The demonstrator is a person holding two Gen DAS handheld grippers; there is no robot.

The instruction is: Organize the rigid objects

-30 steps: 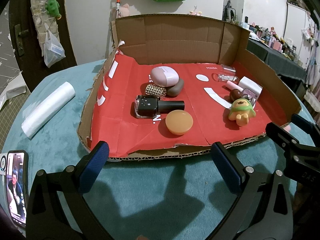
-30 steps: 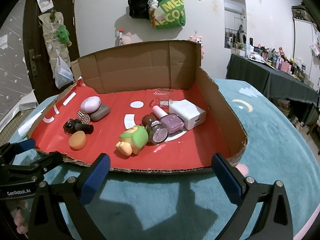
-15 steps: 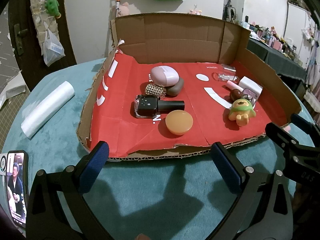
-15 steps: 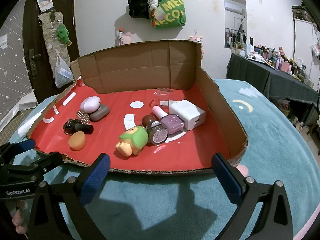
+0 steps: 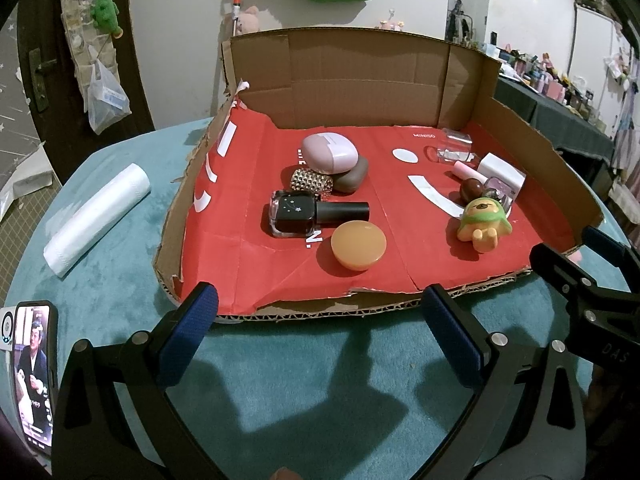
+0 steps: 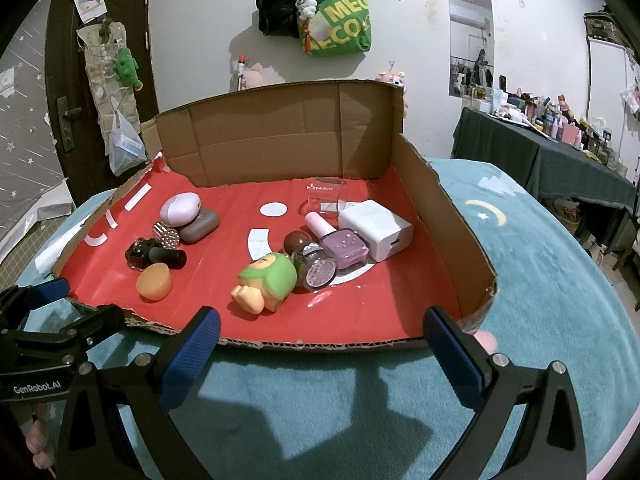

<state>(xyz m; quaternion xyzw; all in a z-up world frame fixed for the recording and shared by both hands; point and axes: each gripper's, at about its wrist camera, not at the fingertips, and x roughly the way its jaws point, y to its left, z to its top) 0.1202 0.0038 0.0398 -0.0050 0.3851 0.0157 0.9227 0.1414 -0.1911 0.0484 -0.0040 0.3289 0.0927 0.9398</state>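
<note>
Both hand-held grippers hover wide open and empty at the tray's (image 5: 532,120) near edge. The left hand-held gripper (image 5: 320,312) faces the black bottle (image 5: 312,214) lying crosswise, cap rightward; the right hand-held gripper (image 6: 320,328) sits nearer the figurine (image 6: 268,284).

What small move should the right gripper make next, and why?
Probably ease the right gripper forward toward the green toy: its jaws are open and empty, short of the box, and the toy lies nearest.
</note>
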